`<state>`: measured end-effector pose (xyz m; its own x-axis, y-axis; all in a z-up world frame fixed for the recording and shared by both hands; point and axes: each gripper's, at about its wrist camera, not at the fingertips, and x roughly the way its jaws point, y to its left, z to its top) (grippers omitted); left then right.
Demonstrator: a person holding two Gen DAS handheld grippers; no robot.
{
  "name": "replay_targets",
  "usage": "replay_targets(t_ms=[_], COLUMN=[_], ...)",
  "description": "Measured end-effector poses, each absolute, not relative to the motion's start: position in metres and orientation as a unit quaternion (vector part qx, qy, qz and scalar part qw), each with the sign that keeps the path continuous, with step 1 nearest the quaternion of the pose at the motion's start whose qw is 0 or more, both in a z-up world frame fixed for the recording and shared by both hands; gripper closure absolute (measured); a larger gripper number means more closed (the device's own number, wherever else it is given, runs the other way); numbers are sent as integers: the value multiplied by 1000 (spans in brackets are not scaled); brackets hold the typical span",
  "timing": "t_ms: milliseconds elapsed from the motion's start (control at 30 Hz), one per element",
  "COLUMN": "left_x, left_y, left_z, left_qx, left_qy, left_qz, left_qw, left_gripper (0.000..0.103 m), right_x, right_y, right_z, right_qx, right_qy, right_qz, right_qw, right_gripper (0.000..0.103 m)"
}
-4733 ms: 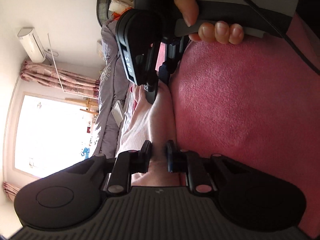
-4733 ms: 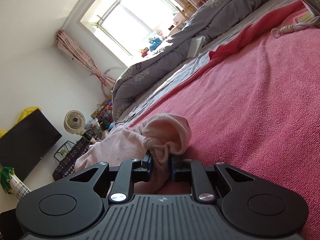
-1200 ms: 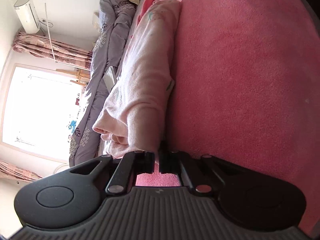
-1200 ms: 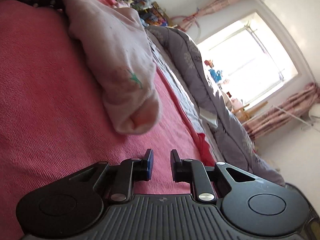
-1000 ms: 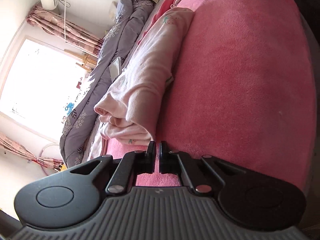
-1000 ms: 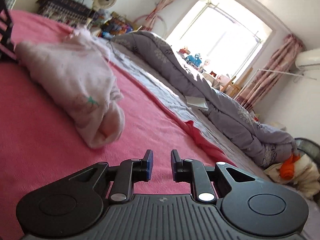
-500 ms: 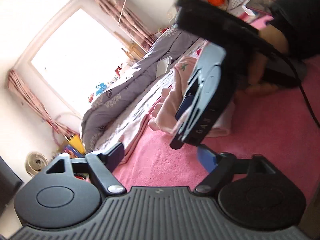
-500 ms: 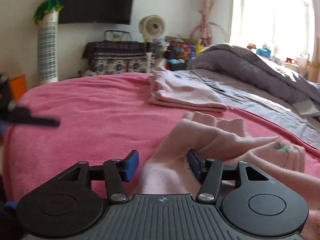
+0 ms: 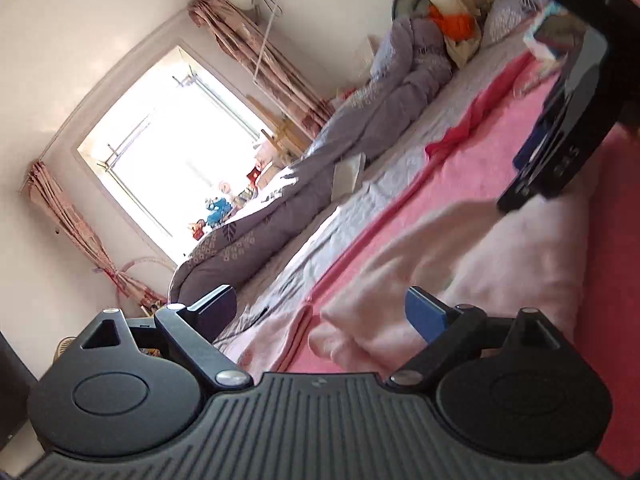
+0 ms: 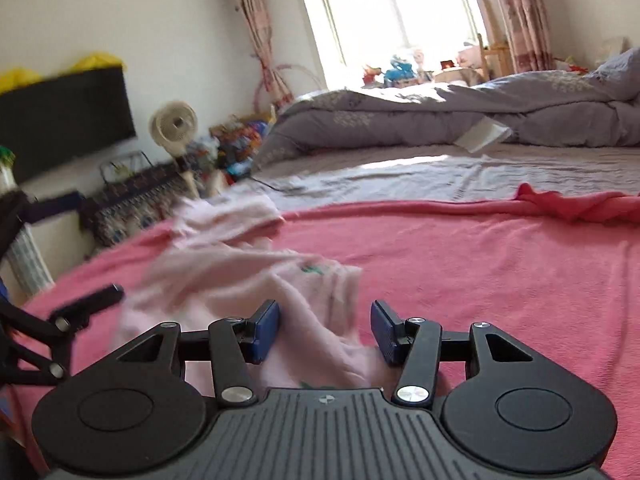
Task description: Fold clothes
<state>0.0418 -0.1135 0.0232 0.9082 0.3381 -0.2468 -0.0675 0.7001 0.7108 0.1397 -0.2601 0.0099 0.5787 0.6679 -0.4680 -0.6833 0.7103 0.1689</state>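
Lying on the bed: a pale pink garment (image 10: pixel 240 276) lay rumpled on the pink blanket (image 10: pixel 500 280), not folded flat, with its near end between the fingers of the right claw (image 10: pixel 324 328).
Left claw (image 9: pixel 322 304): wide; its jaws had just been opening. The pads pressed on nothing. The pink garment (image 9: pixel 500 264) was on the blanket just beyond the fingertips.
Right claw: about half wide; its jaws had just been closing, with the garment between them. One blue pad (image 10: pixel 266 330) was against the cloth and the other stood just beside it. The frame was blurred and no firm grip could be seen.
Writing on the claw: in the left wrist view, the dark body of the right claw reached in from the upper right above the garment. It carried pale characters on its side, too blurred to read.
Mark on the garment: a small green embroidered figure (image 10: pixel 310 268), no letters readable.
Mark on the claw bodies: a tiny pale logo on the ribbed front edge, too small to read.
Second pink piece (image 10: pixel 228 216): flatter and folded, at the far edge of the blanket, near the garment.
Grey quilt (image 10: pixel 440 120): heaped along the far side of the bed, under the bright window (image 10: pixel 392 12).
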Motion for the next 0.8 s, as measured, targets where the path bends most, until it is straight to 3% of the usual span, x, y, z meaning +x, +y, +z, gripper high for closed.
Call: replay_targets(t_ms=[67,133,200,333,433,500,533,567,667,800], left_x=[44,36,31,30,27,27,26,26,24,20], left_y=[-86,-71,-66,-61,-58,-58,-58,-58,-58,-58], left_z=[-1,-4,-4,-1,1,2,2,2,2,2], left_qx=[310,256,247,237,226,225,225,225,223,220], left_qy=[220,231,239,248,249,248,247,246,242,239], left_qz=[111,108,110,116,114,114,115,115,117,118], left_qw=[918,932,933,932,935,935,936,936,937,938], left_gripper=[16,15,15,15,15,15,15,15,14,13], right_x=[146,152,156,181,207,222,229,233,234,230], right_y=[-260,-274,-279,-298,-272,-250,-239,-232,-222,-232], right_z=[0,2,5,12,10,4,0,-2,-1,24], right_qx=[-46,-19,-9,121,184,206,213,213,204,186], right_qy=[267,269,254,279,332,374,395,406,414,346], right_qz=[338,323,292,331,389,397,402,402,391,362], right_qw=[901,907,922,893,839,813,798,792,796,845], right_gripper=[41,36,40,41,48,64,80,88,96,97])
